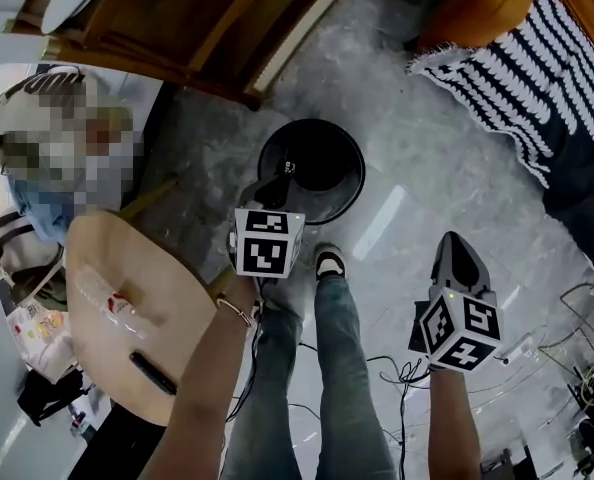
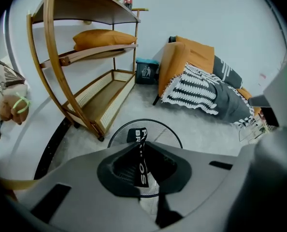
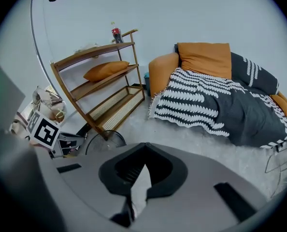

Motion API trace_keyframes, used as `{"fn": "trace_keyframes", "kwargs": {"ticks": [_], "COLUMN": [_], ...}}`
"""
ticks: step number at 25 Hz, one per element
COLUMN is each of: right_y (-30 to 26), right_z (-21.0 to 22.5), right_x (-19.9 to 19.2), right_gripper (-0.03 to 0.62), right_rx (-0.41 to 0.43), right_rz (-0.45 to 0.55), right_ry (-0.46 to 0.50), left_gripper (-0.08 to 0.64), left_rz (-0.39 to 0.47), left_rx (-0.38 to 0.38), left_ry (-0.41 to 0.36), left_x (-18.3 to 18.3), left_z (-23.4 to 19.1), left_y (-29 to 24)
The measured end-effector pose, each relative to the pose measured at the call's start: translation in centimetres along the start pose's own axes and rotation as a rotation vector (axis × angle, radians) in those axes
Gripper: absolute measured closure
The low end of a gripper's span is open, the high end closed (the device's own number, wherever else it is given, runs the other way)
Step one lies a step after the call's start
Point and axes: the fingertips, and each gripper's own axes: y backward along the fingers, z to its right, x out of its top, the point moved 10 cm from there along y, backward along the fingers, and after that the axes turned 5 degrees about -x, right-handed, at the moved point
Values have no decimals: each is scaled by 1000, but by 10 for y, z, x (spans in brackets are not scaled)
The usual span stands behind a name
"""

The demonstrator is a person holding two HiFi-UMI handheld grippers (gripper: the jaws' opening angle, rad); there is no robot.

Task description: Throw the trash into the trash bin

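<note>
The left gripper [image 2: 137, 145] has its jaws clenched on one end of a black wrapper strip [image 2: 138, 164], directly above the trash bin [image 2: 160, 129]. The strip looks light, limp and probably slick, so an end pinch suits it. Its long axis hangs down toward the bin. Beside the bin, the right gripper [image 3: 144, 146] is clenched on nothing.

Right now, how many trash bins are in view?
2: a black mesh bin on the floor below the left tongs; a small dark bin between shelf and sofa. Others may be hidden.
</note>
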Motion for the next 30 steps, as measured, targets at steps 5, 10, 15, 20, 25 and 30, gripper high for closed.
{"fn": "trace_keyframes", "kwargs": {"ticks": [5, 10, 15, 20, 25, 30], "right_y": [2, 4, 9, 20, 32, 59], "right_z": [0, -6, -17, -42, -84, -142], "right_x": [-1, -5, -4, -1, 4, 5], "right_gripper": [586, 586, 586, 586, 586, 586], "right_rx": [1, 4, 16, 49, 116, 192], "right_rz": [-3, -8, 0, 13, 30, 43], "right_ry": [-7, -1, 21, 59, 121, 192], "left_gripper": [407, 407, 407, 407, 407, 407], "left_rz": [-9, 0, 26, 79, 147, 204], "left_rx": [-46, -52, -49, -33, 11, 61], "left_ry": [12, 37, 72, 98, 155, 224], "left_x": [-3, -10, -17, -23, -34, -57], "left_z": [9, 8, 3, -2, -13, -24], "left_y": [-6, -1, 16, 52, 106, 180]}}
